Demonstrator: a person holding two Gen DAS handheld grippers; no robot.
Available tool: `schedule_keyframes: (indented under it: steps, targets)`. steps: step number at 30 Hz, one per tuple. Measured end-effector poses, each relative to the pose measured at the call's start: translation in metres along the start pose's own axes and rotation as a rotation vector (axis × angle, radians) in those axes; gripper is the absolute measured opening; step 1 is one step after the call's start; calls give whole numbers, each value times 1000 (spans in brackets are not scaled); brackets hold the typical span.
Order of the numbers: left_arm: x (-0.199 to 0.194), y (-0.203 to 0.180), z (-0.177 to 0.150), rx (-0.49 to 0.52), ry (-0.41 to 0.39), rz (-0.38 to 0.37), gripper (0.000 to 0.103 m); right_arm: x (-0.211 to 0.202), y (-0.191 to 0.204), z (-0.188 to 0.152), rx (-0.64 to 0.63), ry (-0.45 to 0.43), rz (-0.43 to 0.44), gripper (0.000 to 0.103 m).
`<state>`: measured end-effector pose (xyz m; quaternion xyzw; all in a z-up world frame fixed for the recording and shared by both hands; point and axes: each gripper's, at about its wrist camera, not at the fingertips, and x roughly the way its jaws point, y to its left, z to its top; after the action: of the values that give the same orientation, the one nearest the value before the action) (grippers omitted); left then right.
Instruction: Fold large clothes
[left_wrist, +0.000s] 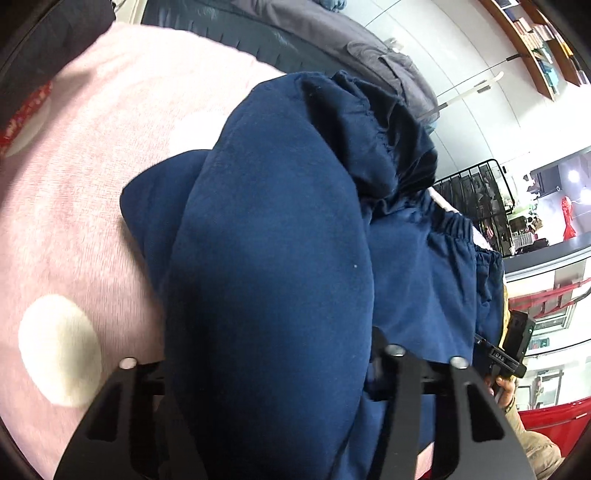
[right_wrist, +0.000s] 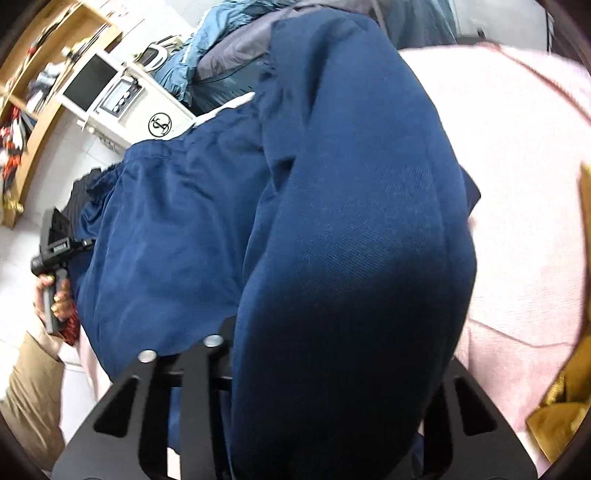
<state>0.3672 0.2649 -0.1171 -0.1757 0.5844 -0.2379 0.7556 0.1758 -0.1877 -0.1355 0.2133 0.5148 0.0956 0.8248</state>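
Navy blue trousers (left_wrist: 269, 240) with a gathered elastic waistband (left_wrist: 448, 225) lie on a pink blanket with white dots (left_wrist: 85, 166). A thick fold of the cloth hangs over my left gripper (left_wrist: 288, 362) and hides its fingertips; the jaws stand close on the cloth. In the right wrist view the same trousers (right_wrist: 332, 184) drape over my right gripper (right_wrist: 295, 350), which grips a fold too. The left gripper's handle, held by a hand, shows in the right wrist view (right_wrist: 51, 258). The right gripper's body shows in the left wrist view (left_wrist: 509, 350).
A pile of grey clothes (left_wrist: 369, 48) and blue clothes (right_wrist: 218, 40) lies at the far side of the blanket. A white appliance (right_wrist: 110, 92) and wooden shelves (right_wrist: 33, 92) stand left. A black wire rack (left_wrist: 476, 195) stands right. A mustard cloth (right_wrist: 569, 406) lies at lower right.
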Motion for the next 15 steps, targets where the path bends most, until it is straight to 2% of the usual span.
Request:
schedule_keyframes:
  steps: [3,7,11,15]
  targets:
    - [-19,-16,-10,11,-44,-5,37,-22,11,-7,-27,-37,9,29]
    - [-60,-39,-33,48,-125,-79,33,-58,30,-17,-51,-85,64,27]
    - [-96,-80,-80,127,-164,-92,32,-106,57,-44,-139,-121,84,26]
    - [-117,-109,-135,163,-185,-96,32,-144,63,-79,-170,-115,107,26]
